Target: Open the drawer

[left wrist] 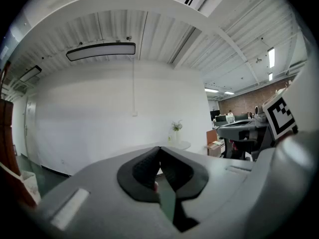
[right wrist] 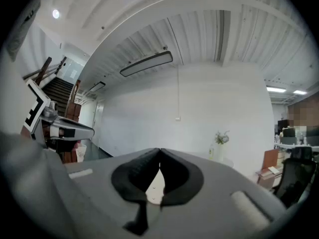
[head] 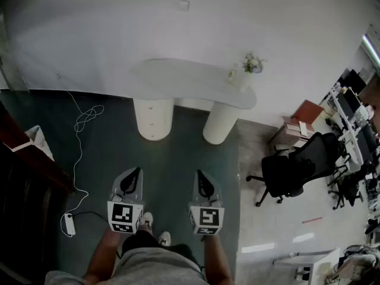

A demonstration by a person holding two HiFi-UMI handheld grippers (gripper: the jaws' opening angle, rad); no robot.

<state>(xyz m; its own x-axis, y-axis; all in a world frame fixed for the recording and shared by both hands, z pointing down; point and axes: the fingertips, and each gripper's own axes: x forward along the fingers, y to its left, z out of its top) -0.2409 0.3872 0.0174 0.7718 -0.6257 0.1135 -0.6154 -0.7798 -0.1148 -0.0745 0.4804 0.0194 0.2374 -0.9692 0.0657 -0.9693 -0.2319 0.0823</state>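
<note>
White wall (head: 119, 34) and grey-green floor (head: 178, 153) surround a pale, curved bench (head: 178, 79) that stands on two round pedestals. The left pedestal (head: 153, 119) has an upright long axis. It bears two small dots (head: 151, 107), one above the other, which are probably knobs. No seam can be made out, so the drawer is judged to sit in this pedestal, still shut. The left gripper (head: 136, 172) and right gripper (head: 200, 174) are held side by side near the person's body, pointing roughly level toward the bench and well apart from it. Both pairs of jaws are closed together with nothing between them. The pedestal lies ahead, between the two lines of aim, and the left gripper appears somewhat nearer to it. A flower vase (head: 246, 70) stands at the bench's right end.
</note>
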